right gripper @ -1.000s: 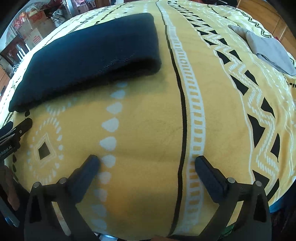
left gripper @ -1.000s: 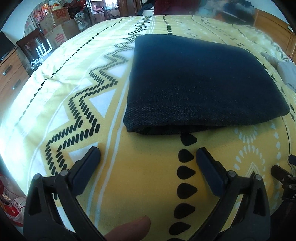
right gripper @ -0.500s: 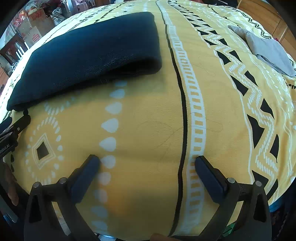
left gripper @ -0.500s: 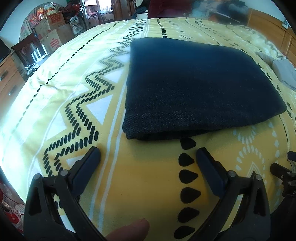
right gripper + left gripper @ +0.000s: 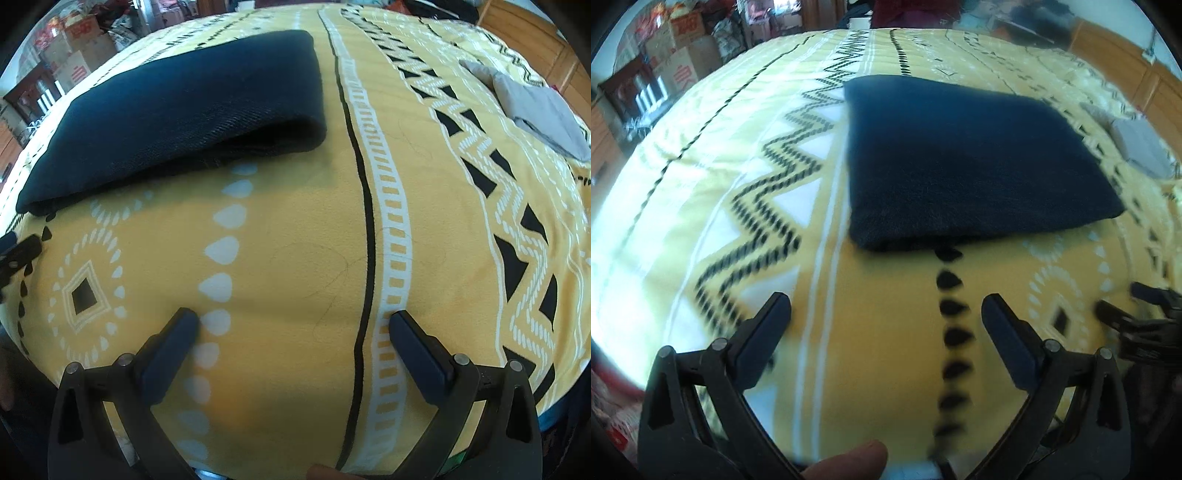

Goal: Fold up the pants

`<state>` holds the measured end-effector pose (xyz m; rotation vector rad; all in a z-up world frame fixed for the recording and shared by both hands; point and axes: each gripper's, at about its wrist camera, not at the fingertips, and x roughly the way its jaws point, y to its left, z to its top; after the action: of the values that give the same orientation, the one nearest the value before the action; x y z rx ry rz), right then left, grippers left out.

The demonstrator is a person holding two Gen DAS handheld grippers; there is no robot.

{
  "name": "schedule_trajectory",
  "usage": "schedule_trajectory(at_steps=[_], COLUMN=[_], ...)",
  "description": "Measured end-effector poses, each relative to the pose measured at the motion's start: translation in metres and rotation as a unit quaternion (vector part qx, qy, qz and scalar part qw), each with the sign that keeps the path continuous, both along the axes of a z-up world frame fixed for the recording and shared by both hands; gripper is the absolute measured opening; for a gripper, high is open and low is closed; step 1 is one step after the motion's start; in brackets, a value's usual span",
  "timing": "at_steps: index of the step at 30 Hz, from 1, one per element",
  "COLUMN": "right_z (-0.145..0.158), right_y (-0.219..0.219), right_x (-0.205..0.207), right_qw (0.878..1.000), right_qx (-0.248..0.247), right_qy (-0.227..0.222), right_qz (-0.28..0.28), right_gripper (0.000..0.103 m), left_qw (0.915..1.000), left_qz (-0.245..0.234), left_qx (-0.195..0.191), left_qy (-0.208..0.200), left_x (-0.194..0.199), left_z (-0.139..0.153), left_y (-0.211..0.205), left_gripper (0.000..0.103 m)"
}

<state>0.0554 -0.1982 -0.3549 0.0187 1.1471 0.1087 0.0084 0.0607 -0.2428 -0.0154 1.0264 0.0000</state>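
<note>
Left gripper (image 5: 886,306) hovers low over the bed (image 5: 879,369), fingers (image 5: 768,325) spread wide, grasping nothing. Right gripper (image 5: 295,323) same: fingers (image 5: 413,343) released, empty. Folded pants (image 5: 960,162) lie upper centre, clear of both; upper left in the right view.

Bare blanket (image 5: 295,229) lies ahead of both tools; folded pants (image 5: 960,162) block farther reach
</note>
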Motion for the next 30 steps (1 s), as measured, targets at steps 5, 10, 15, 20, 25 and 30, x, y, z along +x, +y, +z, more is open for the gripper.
schedule_trajectory(at_steps=[5, 10, 15, 20, 25, 30], right_z=[0.000, 0.001, 0.003, 0.003, 0.005, 0.007], right_y=[-0.003, 0.003, 0.010, 0.011, 0.013, 0.015], right_x=[-0.006, -0.009, -0.007, -0.009, -0.009, -0.006], right_qw=[1.000, 0.999, 0.999, 0.999, 0.999, 0.998], right_qx=[0.007, -0.004, -0.017, -0.016, -0.023, -0.032], right_qy=[-0.019, -0.035, -0.040, -0.040, -0.035, -0.024], right_qz=[0.017, 0.009, -0.014, -0.024, -0.034, -0.047], right_gripper=[0.103, 0.103, 0.103, 0.103, 0.103, 0.103], left_qw=[0.9989, 0.9979, 0.9955, 0.9924, 0.9885, 0.9866], left_qz=[0.015, 0.008, 0.017, 0.028, 0.043, 0.053], left_qx=[-0.042, -0.043, -0.036, -0.030, -0.033, -0.019], left_qy=[-0.016, -0.047, -0.086, -0.116, -0.141, -0.153], left_x=[-0.055, -0.096, -0.122, -0.132, -0.149, -0.161], left_z=[0.046, 0.089, 0.129, 0.149, 0.164, 0.166], left_y=[0.014, 0.030, 0.055, 0.074, 0.087, 0.094], left_gripper=[0.103, 0.103, 0.103, 0.103, 0.103, 0.103])
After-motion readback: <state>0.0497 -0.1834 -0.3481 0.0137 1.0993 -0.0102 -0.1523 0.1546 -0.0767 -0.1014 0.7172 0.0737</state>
